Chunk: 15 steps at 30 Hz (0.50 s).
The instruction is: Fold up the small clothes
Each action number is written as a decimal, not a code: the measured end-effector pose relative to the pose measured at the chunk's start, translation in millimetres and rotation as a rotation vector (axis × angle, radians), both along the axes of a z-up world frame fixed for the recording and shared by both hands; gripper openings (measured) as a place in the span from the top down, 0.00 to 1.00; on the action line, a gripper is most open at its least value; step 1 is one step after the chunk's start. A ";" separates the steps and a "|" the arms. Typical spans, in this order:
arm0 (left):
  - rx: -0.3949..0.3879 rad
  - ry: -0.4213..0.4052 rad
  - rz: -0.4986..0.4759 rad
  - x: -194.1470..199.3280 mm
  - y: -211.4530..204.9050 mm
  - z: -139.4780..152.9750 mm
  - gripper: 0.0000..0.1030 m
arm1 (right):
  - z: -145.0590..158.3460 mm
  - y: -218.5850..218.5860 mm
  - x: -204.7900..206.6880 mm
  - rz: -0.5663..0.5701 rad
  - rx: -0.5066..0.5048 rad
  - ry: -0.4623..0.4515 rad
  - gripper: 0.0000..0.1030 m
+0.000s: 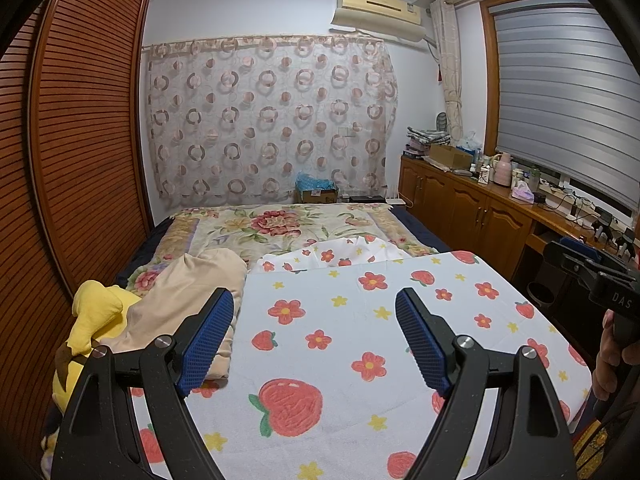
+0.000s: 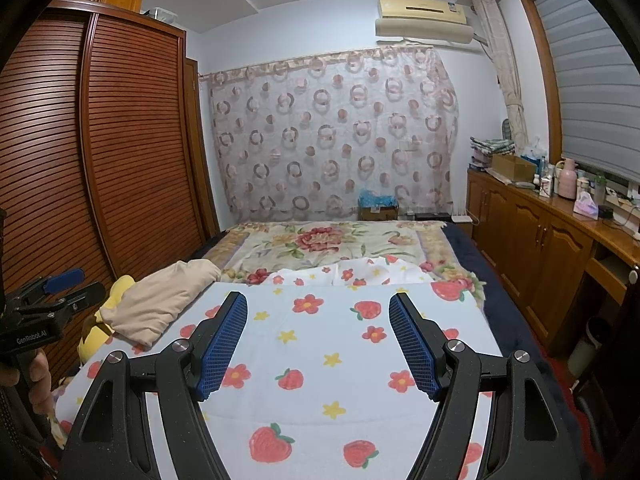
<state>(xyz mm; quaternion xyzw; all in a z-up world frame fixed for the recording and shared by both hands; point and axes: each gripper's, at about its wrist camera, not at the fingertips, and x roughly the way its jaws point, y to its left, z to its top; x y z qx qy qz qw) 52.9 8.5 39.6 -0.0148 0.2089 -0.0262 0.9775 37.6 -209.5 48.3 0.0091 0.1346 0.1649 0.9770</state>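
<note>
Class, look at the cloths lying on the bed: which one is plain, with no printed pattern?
The beige cloth, bunched at the left over the yellow plush toy. The strawberry sheet and the floral blanket are both printed.

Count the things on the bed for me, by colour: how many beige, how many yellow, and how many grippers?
Beige: 1, the beige garment, lying at the cloth's left edge.
Yellow: 1, the yellow plush toy, partly under it.
Grippers: 2, left gripper and right gripper, both open.
Total: 4.
</note>
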 end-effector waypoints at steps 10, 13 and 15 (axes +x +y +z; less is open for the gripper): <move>0.001 -0.001 0.000 0.0 -0.1 -0.5 0.19 | -0.3 0.9 0.5 0.002 -0.001 0.000 0.27; 0.002 0.000 0.000 -0.1 -0.1 -0.7 0.19 | 0.2 0.7 0.7 0.000 -0.001 -0.001 0.27; 0.002 0.000 0.001 0.0 -0.2 -0.8 0.19 | 1.0 -0.2 1.7 0.000 0.000 0.000 0.27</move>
